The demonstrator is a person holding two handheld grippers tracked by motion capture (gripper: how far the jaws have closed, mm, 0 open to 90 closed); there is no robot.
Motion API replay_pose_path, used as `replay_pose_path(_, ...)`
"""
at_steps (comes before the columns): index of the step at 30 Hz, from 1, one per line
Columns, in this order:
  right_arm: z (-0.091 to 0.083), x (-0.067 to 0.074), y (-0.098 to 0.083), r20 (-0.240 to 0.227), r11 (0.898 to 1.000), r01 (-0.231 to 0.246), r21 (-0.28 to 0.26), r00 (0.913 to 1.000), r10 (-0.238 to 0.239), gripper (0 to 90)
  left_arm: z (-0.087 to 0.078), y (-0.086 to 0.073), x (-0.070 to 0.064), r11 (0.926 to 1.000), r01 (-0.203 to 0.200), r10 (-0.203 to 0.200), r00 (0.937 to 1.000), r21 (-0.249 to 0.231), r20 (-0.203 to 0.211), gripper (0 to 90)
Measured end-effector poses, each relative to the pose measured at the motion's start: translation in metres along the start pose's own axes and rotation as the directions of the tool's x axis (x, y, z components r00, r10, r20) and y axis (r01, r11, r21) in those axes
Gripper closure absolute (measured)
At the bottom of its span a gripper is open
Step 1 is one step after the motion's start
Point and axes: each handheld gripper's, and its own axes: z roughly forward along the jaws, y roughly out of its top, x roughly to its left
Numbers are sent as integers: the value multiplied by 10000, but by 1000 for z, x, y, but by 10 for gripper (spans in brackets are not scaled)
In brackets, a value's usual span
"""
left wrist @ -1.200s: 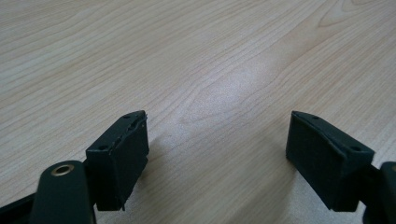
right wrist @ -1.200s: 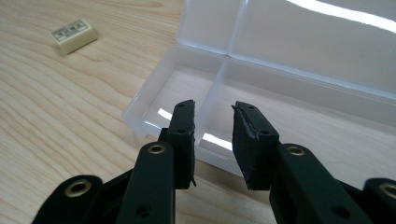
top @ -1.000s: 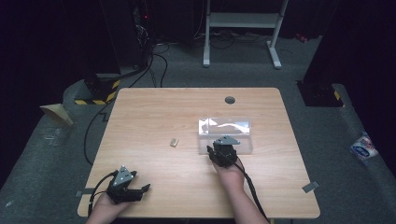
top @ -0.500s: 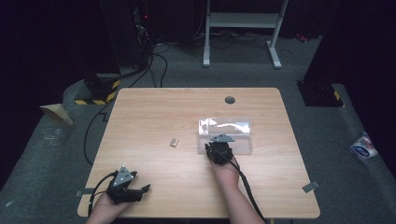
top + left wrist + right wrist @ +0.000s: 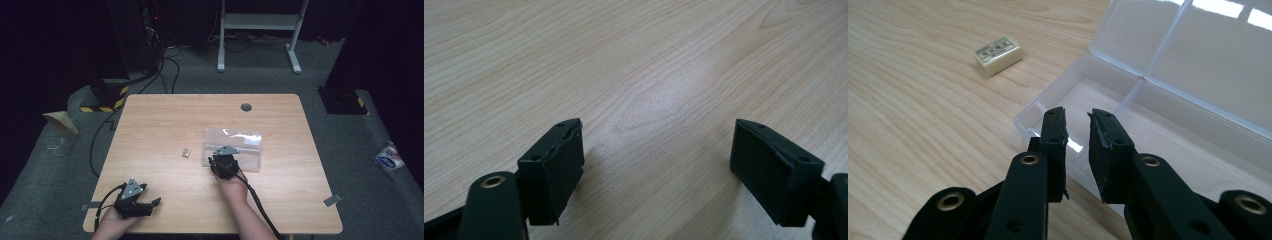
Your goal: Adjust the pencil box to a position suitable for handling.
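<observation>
**Right jaws nearly together at the box's near wall, eraser waiting beyond**

Nearest me, my left gripper [image 5: 134,200] rests at the table's near left corner, jaws spread wide over bare wood [image 5: 644,100] with nothing between them. It has no part in the work right now, as I read it.

Farther out, my right gripper [image 5: 1078,131] hangs over the near wall of the clear plastic box [image 5: 1158,130], whose lid [image 5: 1208,55] lies folded open behind it. Its jaws have just been closing and now stand narrow, a slim gap left between the pads, and I see nothing caught in that gap. From above, the right gripper [image 5: 225,159] sits at the box's [image 5: 250,155] left front edge.

Beyond and to the left, well apart from the box, lies the small cream eraser [image 5: 998,55] with a printed label, flat on the table [image 5: 165,120]; from above the eraser [image 5: 186,152] is just left of the box.

My guess is that I am between steps: box open, eraser still outside. The next move would call for swinging the right gripper left to the eraser, widening the jaws to straddle it, pinching its sides and carrying it over the wall into a compartment.
</observation>
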Motion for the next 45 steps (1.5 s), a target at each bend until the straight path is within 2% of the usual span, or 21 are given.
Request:
replay_pose_path(7, -4, 11, -3, -144, 9990, 434, 81, 9990, -433, 758, 0, 0, -1, 10000, 81, -81, 10000, -35, 55, 218)
replay_pose_path(10, -6, 13, -3, -266, 9993, 384, -21, 9989, -384, 735, 0, 0, -1, 10000, 73, -73, 10000, -34, 50, 218)
replay_pose_path(16, -19, 7, -3, -209, 9987, 346, -375, 9992, -354, 698, 0, 0, -1, 10000, 71, -70, 10000, -31, 48, 219)
replay_pose_path(20, -32, -6, -6, 205, 9985, 292, -465, 9994, -283, 667, 0, 0, -1, 10000, 23, -23, 10000, -30, 26, 219)
replay_pose_path(22, -40, -17, -9, 420, 9985, 120, -525, 9991, -98, 658, 0, 0, -1, 10000, -10, 10, 10000, -25, -15, 220)
replay_pose_path(23, -45, -24, -11, 506, 9984, -61, -566, 9987, 89, 655, 0, 0, -1, 9999, 101, -101, 9999, -41, 29, 220)
replay_pose_path(25, -52, -37, -16, 647, 9976, -279, -628, 9974, 320, 655, 0, 0, -1, 10000, -3, 3, 10000, -29, -14, 220)
replay_pose_path(28, -67, -57, -25, 1124, 9947, -708, -748, 9905, 789, 657, 0, 0, -1, 10000, 60, -60, 10000, -29, 34, 220)
replay_pose_path(30, -75, -68, -30, 1386, 9933, -819, -819, 9860, 928, 659, 0, 0, -1, 10000, 49, -49, 10000, -47, 35, 220)
replay_pose_path(34, -85, -92, -42, 1675, 9855, -1461, -867, 9730, 1590, 695, 1, 0, -1, 9999, 91, -91, 9999, -43, 57, 221)
replay_pose_path(36, -85, -98, -46, 1774, 9838, -1627, -756, 9687, 1738, 712, 1, 0, -1, 10000, 85, -85, 9999, -42, 60, 221)
replay_pose_path(37, -85, -100, -47, 1768, 9843, -1609, -722, 9692, 1714, 723, 1, 0, -1, 10000, 85, -85, 9999, -43, 59, 221)
replay_pose_path(40, -82, -102, -50, 1692, 9809, -1872, -534, 9664, 1937, 742, 1, 0, -1, 9999, 90, -89, 9999, -46, 57, 221)
replay_pose_path(45, -78, -104, -51, 1925, 9792, -2000, -337, 9601, 2027, 784, 1, 0, -1, 9999, 89, -89, 9999, -48, 53, 222)
